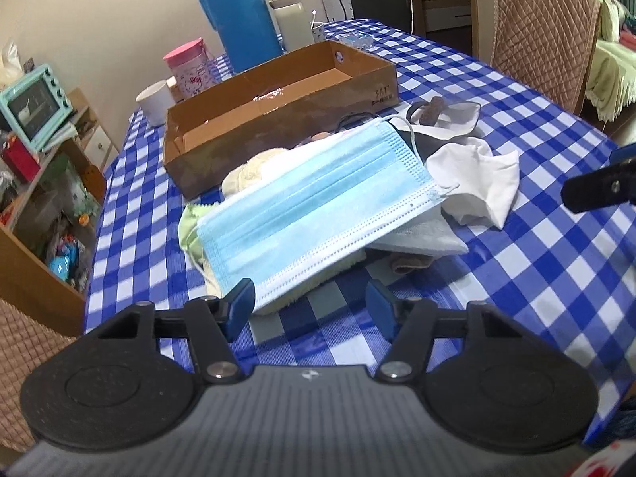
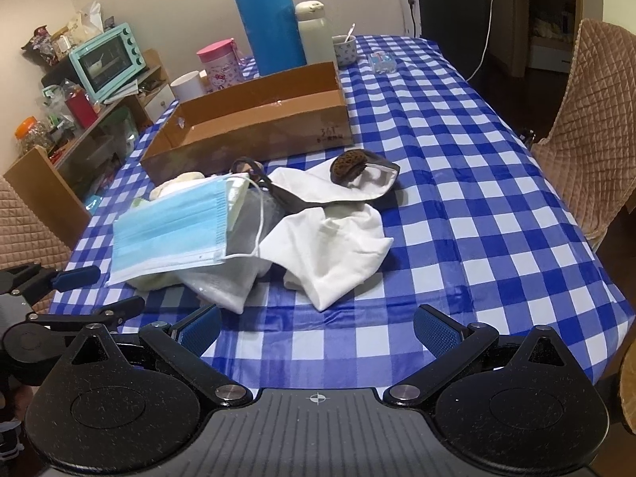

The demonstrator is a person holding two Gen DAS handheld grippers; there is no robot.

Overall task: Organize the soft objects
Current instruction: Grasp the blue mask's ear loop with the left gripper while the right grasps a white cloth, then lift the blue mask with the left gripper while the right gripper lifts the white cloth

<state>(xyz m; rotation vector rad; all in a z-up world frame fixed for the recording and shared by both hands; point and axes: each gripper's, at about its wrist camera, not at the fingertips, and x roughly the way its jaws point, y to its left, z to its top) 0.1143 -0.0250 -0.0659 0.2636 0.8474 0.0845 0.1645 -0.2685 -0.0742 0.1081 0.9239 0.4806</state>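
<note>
**Both claws open at the near edge of a heap of soft things**

A pile of soft items lies mid-frame on the blue-and-white checked surface (image 2: 457,183). On top, at the left of the pile in the right wrist view, is a light blue pleated face mask (image 2: 171,226), with its white ear loop hanging over grey and white cloths beneath. To its right is a crumpled white cloth (image 2: 338,250), and above that a dark-edged white fabric piece (image 2: 357,190) with a brown textured lump (image 2: 348,167) resting on it. What that lump is cannot be told from here.

Behind the pile, toward the upper middle of the frame, stands a shallow cardboard box (image 2: 254,135). Its near right corner carries printing that seems to read "361°", with smaller characters below too small to read. Behind the box are a tall blue thermos (image 2: 268,20) with pale lettering near its top that is not legible, a cream flask (image 2: 316,31), and a pink-lidded jar (image 2: 220,65) printed with cartoon figures. A mint-green oven (image 2: 107,61) sits on shelving at upper left.

The left claw (image 1: 310,306) stands open, its blue pads either side of the mask's near corner; the left pad appears just at the mask's edge without pinching it. The right claw (image 2: 318,328) is wide open over bare checked cloth, holding nothing, below the white cloth.
</note>
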